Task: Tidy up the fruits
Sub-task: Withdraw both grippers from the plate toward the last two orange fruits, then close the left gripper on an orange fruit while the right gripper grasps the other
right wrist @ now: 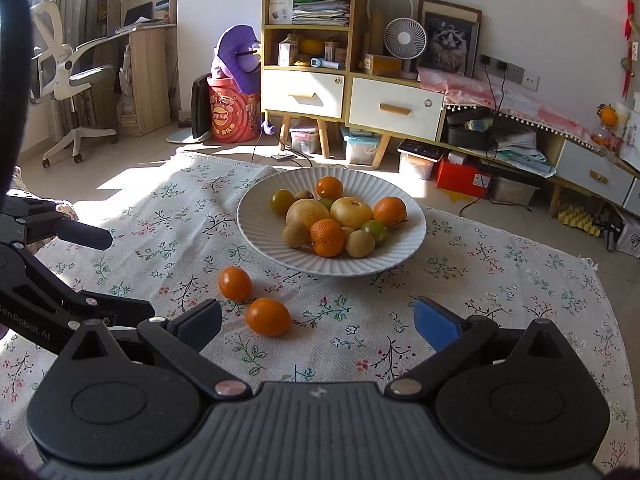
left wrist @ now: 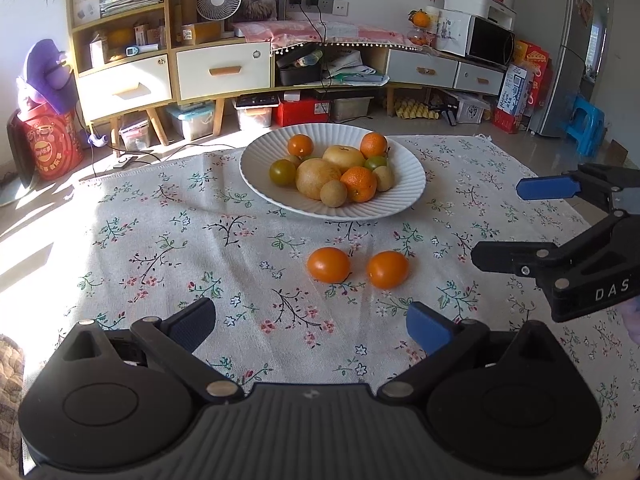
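Two small orange fruits lie loose on the floral cloth in front of the plate: one on the left (left wrist: 329, 265) (right wrist: 235, 283) and one on the right (left wrist: 387, 269) (right wrist: 267, 316). The white ribbed plate (left wrist: 260, 160) (right wrist: 256, 236) holds a pile of mandarins, brown pears, green fruits and kiwis. My left gripper (left wrist: 312, 320) (right wrist: 108, 272) is open and empty, a little short of the two fruits. My right gripper (right wrist: 318, 318) (left wrist: 520, 224) is open wide, with nothing held. The nearer fruit sits just ahead of its black left finger (right wrist: 200, 320), apart from it.
The floral tablecloth (left wrist: 160, 240) covers the low table. Its far edge runs just behind the plate. Beyond it stand wooden cabinets (left wrist: 224, 68) with drawers, storage boxes on the floor, a fridge (left wrist: 568, 40) and a white office chair (right wrist: 64, 68).
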